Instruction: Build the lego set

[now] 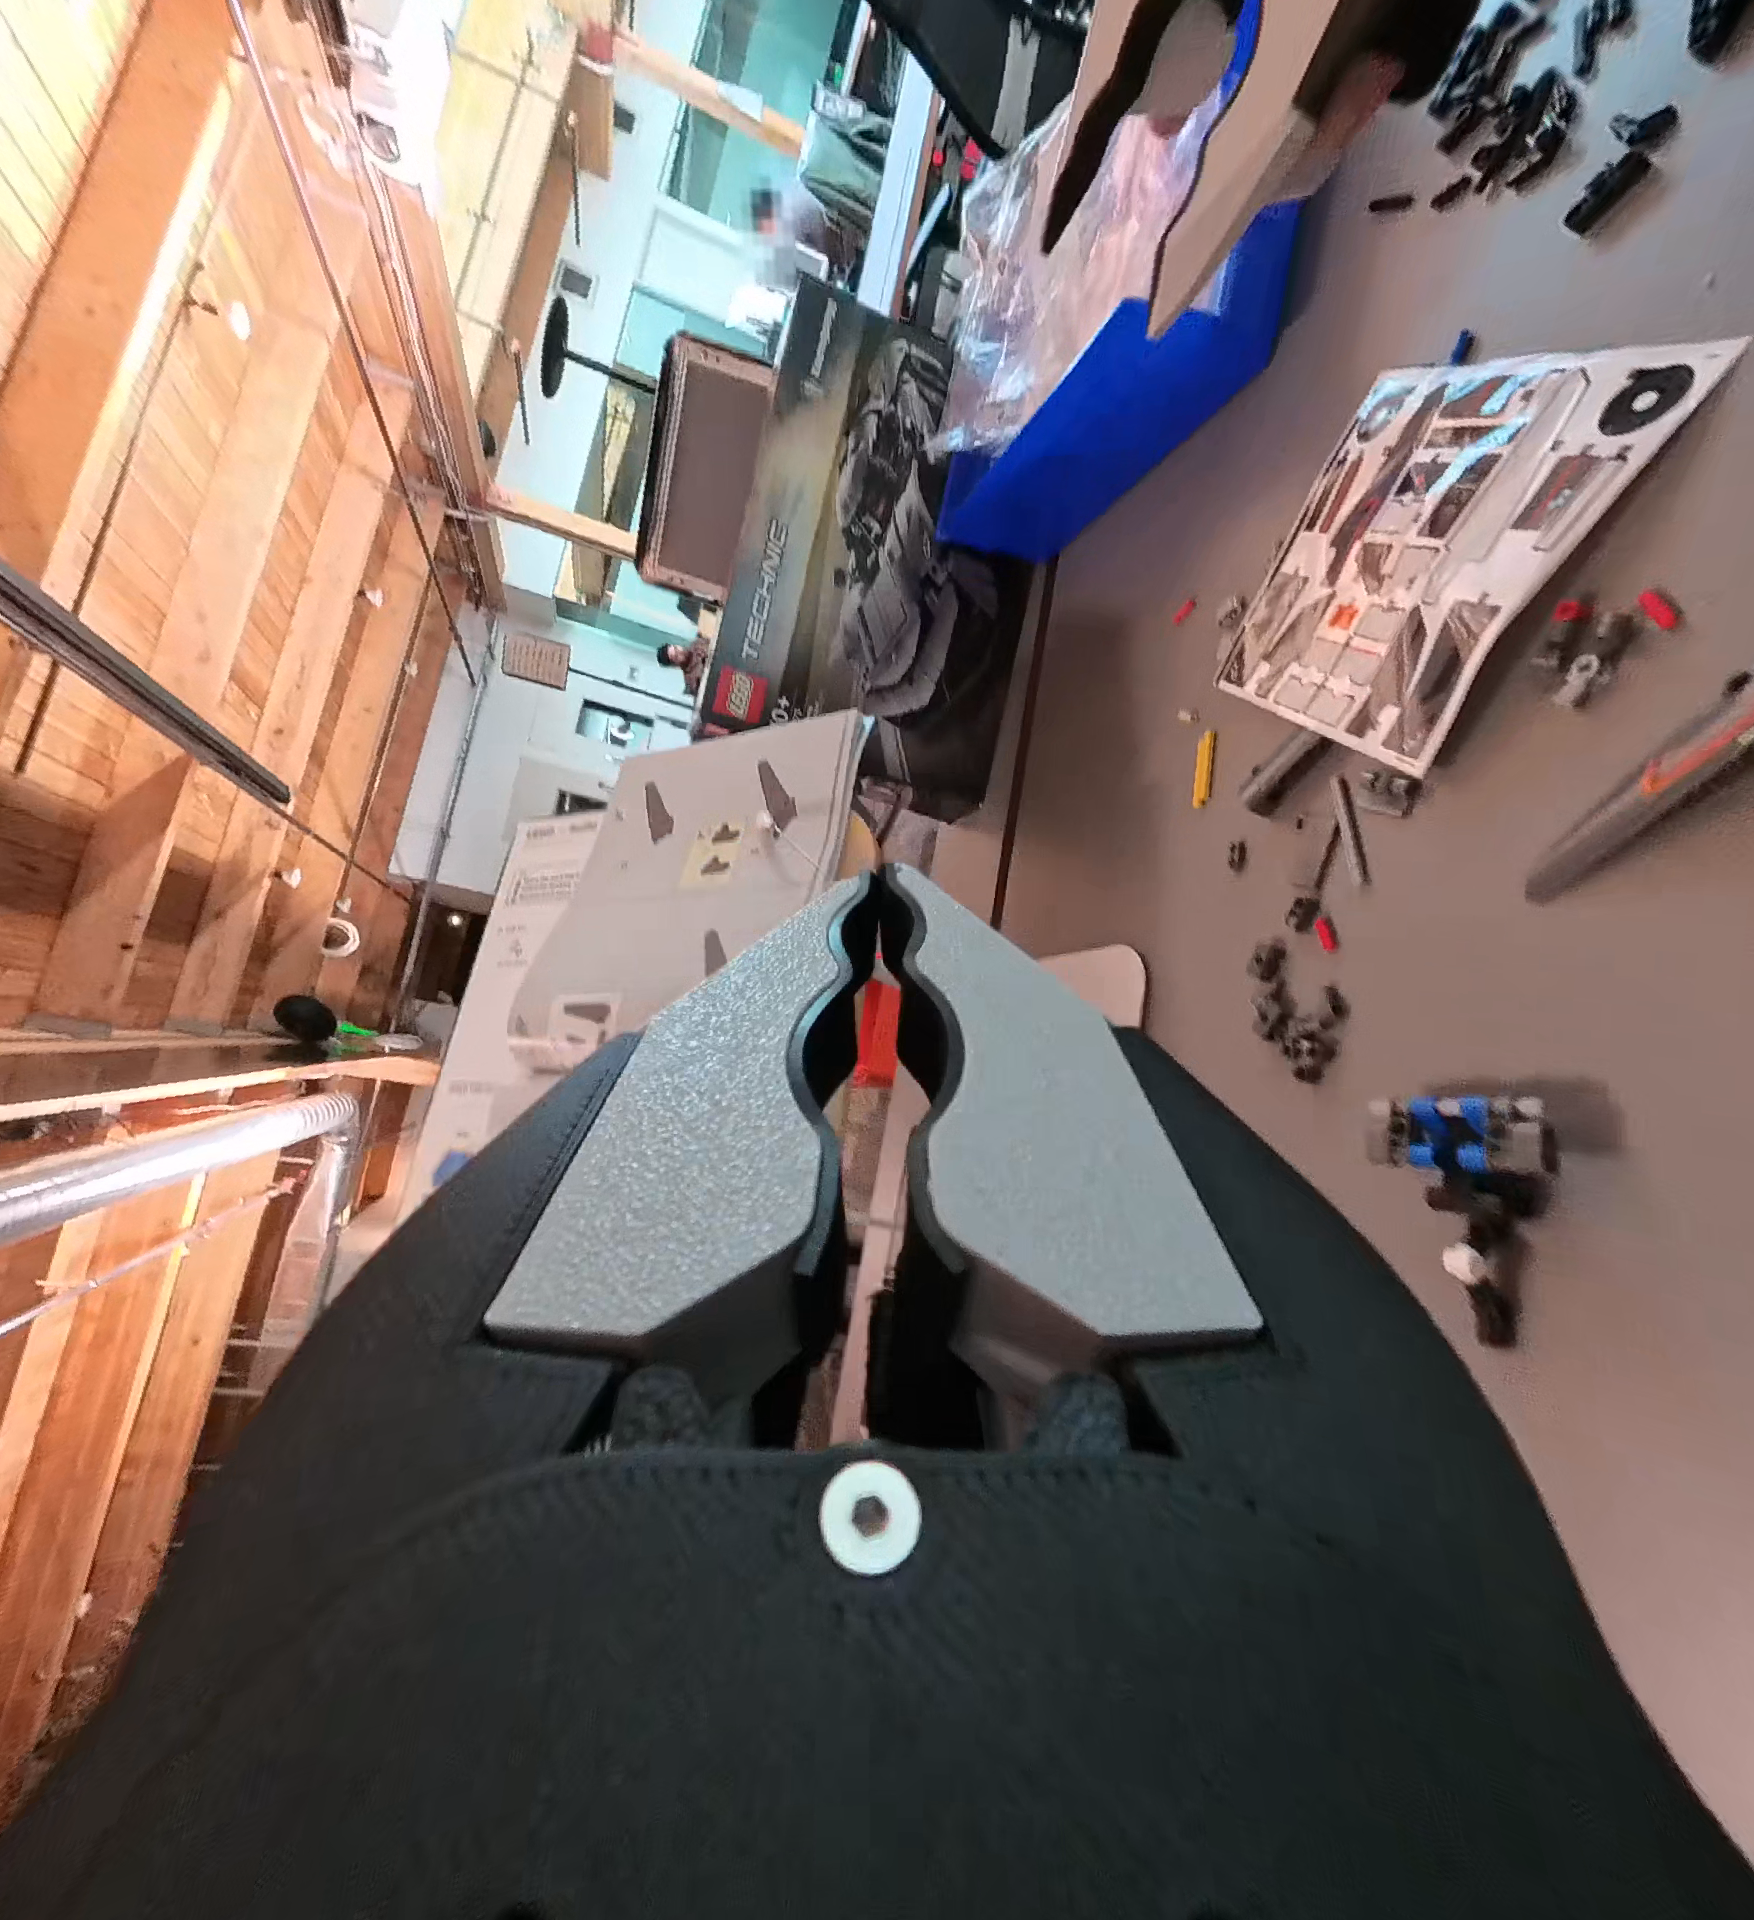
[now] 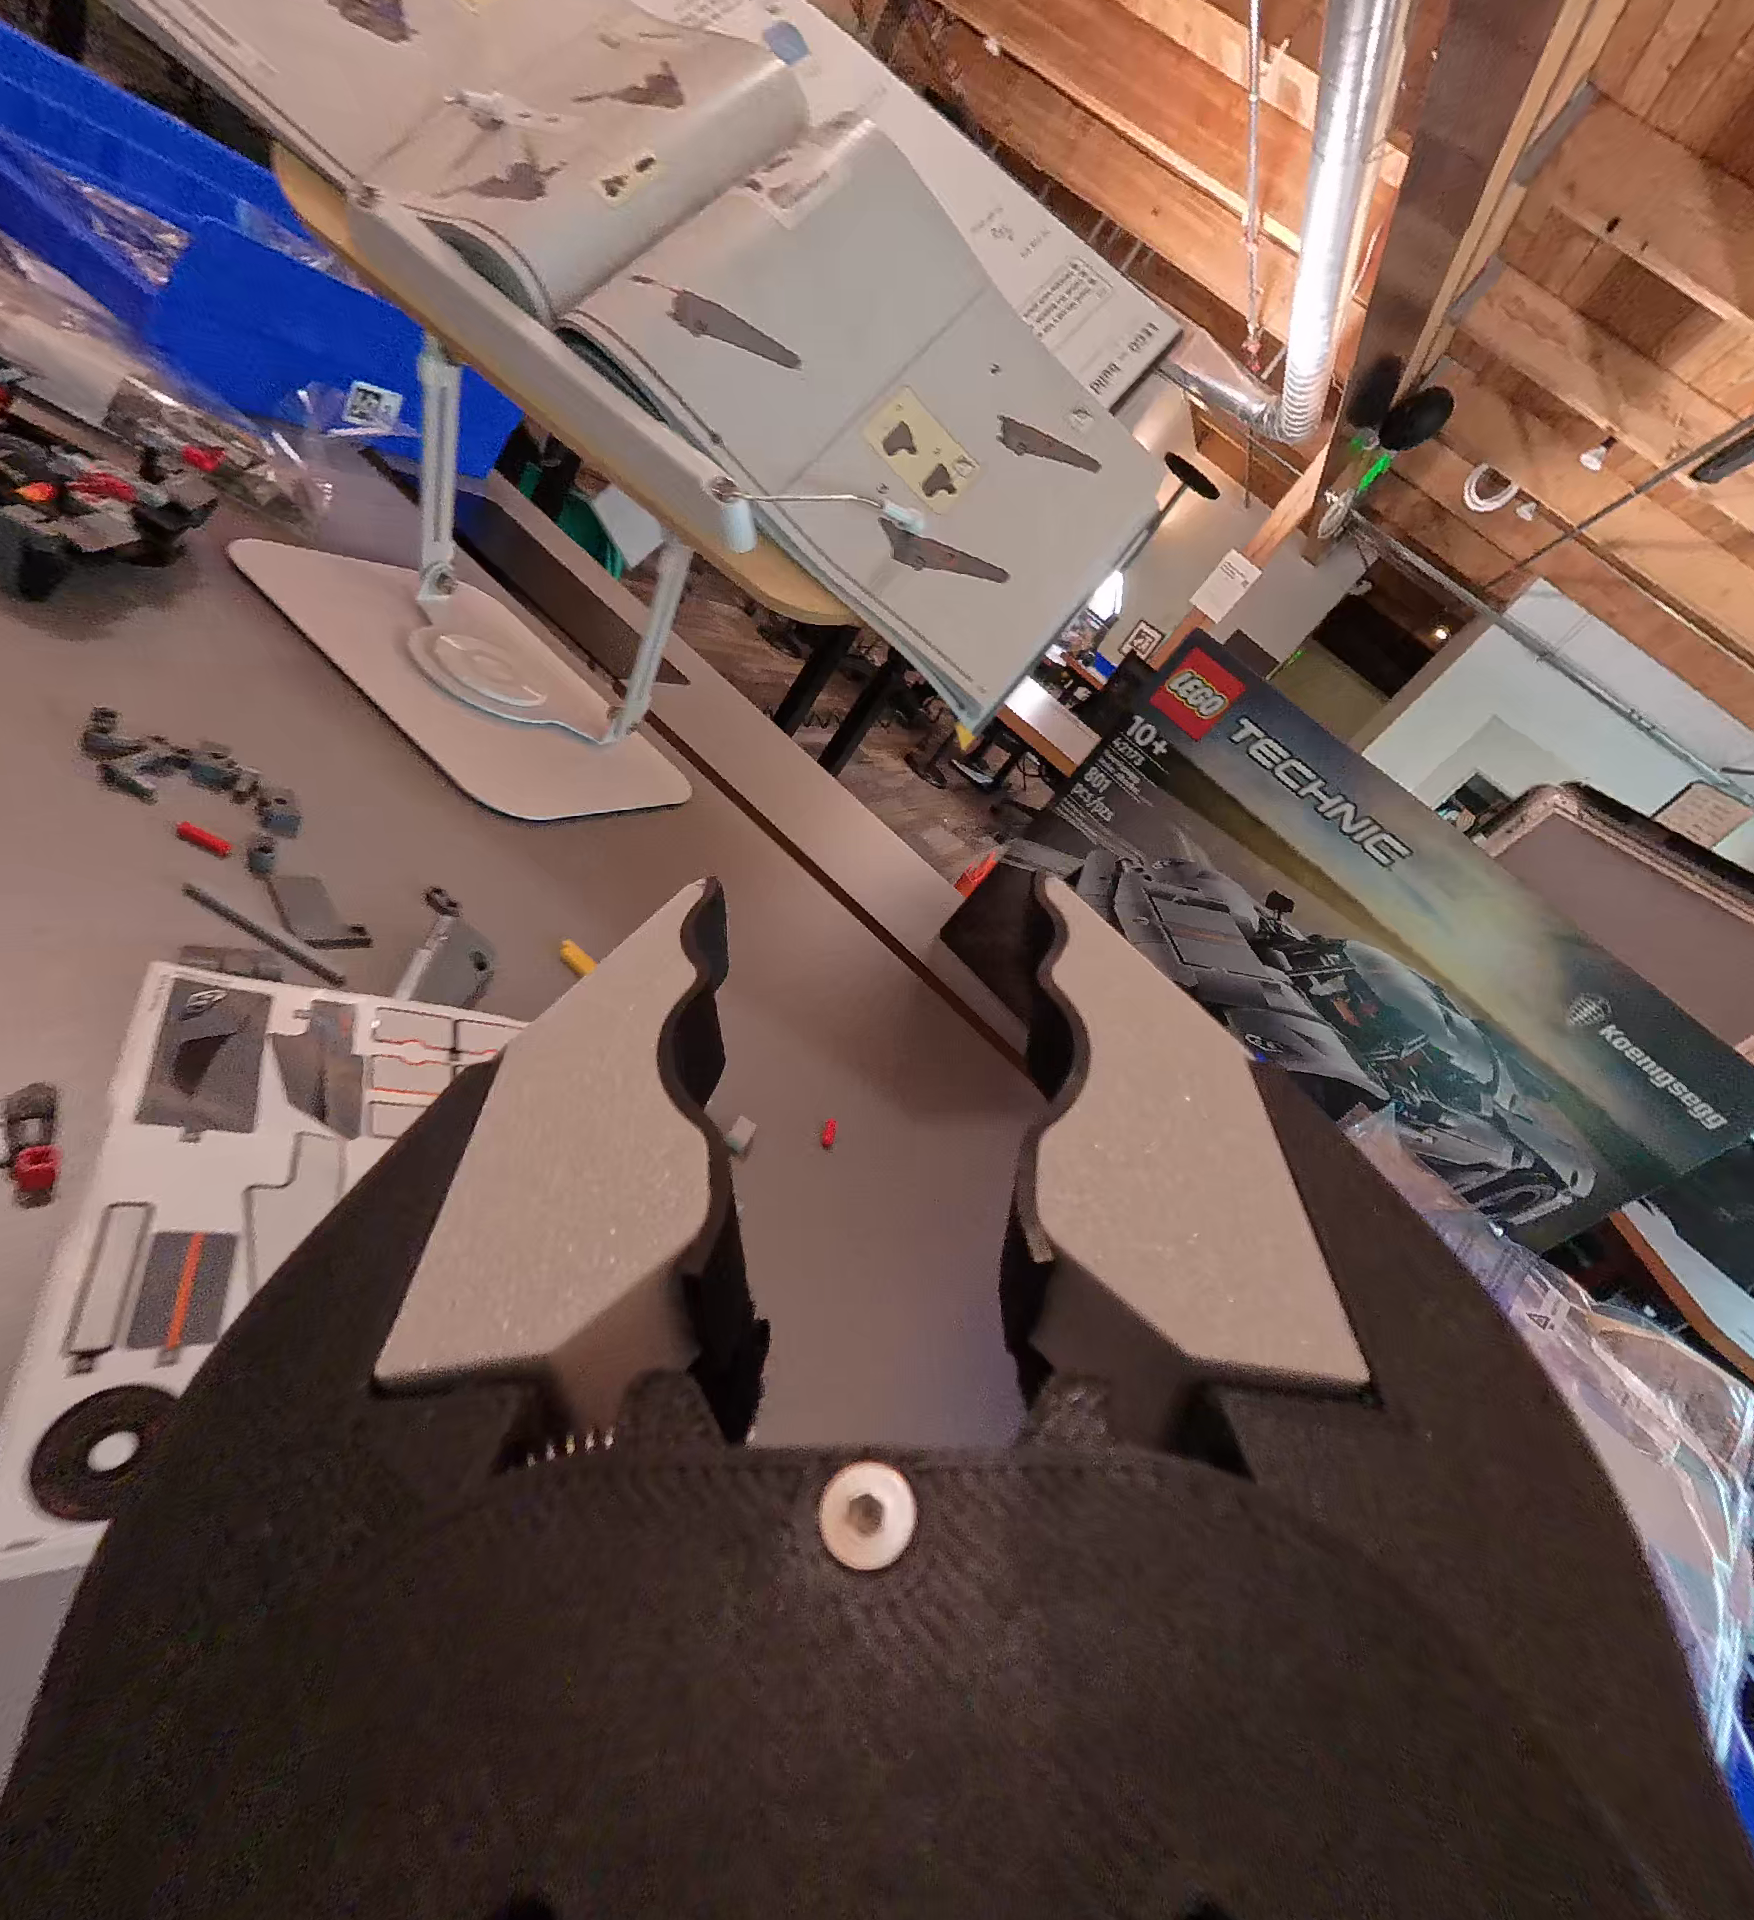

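Pointing up and away from the grey table (image 1: 1268,1403), the left gripper (image 1: 879,883) has its two grey fingers pressed together at the tips, with nothing visible between them. Loose lego pieces lie well off to its right on the tabletop: a small blue and grey assembly (image 1: 1465,1138), a cluster of small black pieces (image 1: 1294,1018), a yellow pin (image 1: 1205,769) and a long grey panel (image 1: 1683,758) with an orange stripe. None of these touches the fingers. A sticker sheet (image 1: 1475,551) lies beyond them, and the other gripper's grey fingers show at the top edge.

The right gripper (image 2: 878,904) is spread wide and empty, held above the table (image 2: 42,914). In the gap between its fingers, on the tabletop below, lie a tiny pale piece (image 2: 741,1135) close to the left finger and a tiny red piece (image 2: 828,1132) nearer the middle. To the left lies the sticker sheet (image 2: 208,1195), partly hidden by the gripper body, with more small grey and red parts (image 2: 198,774) beyond it. A partly built dark model (image 2: 52,499) sits at the far left edge. An open instruction book (image 2: 800,343) rests on a stand (image 2: 457,675) ahead, the set's box (image 2: 1424,997) leans to the right, and a blue bin (image 2: 229,270) stands behind.
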Tool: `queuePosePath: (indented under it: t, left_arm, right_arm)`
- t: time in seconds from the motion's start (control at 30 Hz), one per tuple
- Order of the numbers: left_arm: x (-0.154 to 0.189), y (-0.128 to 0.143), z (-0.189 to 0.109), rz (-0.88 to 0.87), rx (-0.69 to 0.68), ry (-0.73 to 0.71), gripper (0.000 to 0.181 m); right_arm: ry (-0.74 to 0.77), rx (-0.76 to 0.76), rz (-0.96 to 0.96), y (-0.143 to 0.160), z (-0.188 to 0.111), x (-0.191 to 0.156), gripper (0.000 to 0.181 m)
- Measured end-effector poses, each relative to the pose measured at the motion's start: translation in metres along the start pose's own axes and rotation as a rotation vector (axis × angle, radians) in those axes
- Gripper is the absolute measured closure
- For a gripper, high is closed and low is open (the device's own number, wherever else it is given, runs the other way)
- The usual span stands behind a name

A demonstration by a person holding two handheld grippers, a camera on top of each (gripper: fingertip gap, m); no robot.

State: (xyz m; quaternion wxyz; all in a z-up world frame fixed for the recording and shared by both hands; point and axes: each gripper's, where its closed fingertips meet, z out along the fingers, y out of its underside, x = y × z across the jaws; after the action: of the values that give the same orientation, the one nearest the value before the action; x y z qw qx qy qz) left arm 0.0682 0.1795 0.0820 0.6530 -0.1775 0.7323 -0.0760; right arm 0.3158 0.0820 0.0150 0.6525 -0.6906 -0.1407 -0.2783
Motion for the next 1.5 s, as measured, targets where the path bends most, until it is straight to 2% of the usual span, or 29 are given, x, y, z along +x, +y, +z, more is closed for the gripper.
queuePosePath:
  t: [0.2, 0.37, 0.57, 0.73, 0.97, 1.13, 1.2, 1.27, 1.4, 1.5]
  left_arm:
    - [0.018, 0.01, -0.023, -0.031, -0.005, 0.006, 0.181]
    - [0.042, 0.008, -0.019, -0.01, 0.009, 0.033, 0.181]
    - [0.068, -0.009, -0.017, -0.003, 0.08, 0.067, 0.181]
    - [0.101, -0.029, -0.009, 0.034, 0.14, 0.123, 0.181]
    - [0.143, -0.062, 0.008, 0.082, 0.257, 0.197, 0.181]
    - [0.161, -0.088, 0.023, 0.287, 0.303, 0.079, 0.181]
    - [0.163, -0.096, 0.028, 0.388, 0.308, 0.016, 0.181]
    - [0.167, -0.102, 0.033, 0.452, 0.317, -0.016, 0.181]
    - [0.173, -0.11, 0.042, 0.505, 0.335, -0.047, 0.181]
    - [0.173, -0.115, 0.046, 0.522, 0.349, -0.062, 0.181]
  right_arm:
    - [-0.077, 0.002, -0.029, -0.026, -0.02, -0.034, 0.128]
    - [-0.211, -0.011, -0.03, -0.05, -0.032, -0.075, 0.135]
    - [-0.292, 0.005, -0.044, -0.069, -0.055, -0.111, 0.143]
    - [-0.299, -0.015, -0.04, -0.069, -0.077, -0.119, 0.144]
    - [-0.38, -0.076, -0.005, -0.046, -0.104, -0.143, 0.149]
    - [-0.388, -0.065, -0.065, -0.044, -0.112, -0.169, 0.157]
    - [-0.389, -0.092, -0.005, -0.043, -0.11, -0.176, 0.161]
    - [-0.412, -0.087, 0.143, -0.047, -0.108, -0.18, 0.164]
    - [-0.47, -0.023, 0.519, -0.054, -0.105, -0.174, 0.167]
    - [-0.528, 0.005, 0.675, -0.052, -0.104, -0.172, 0.164]
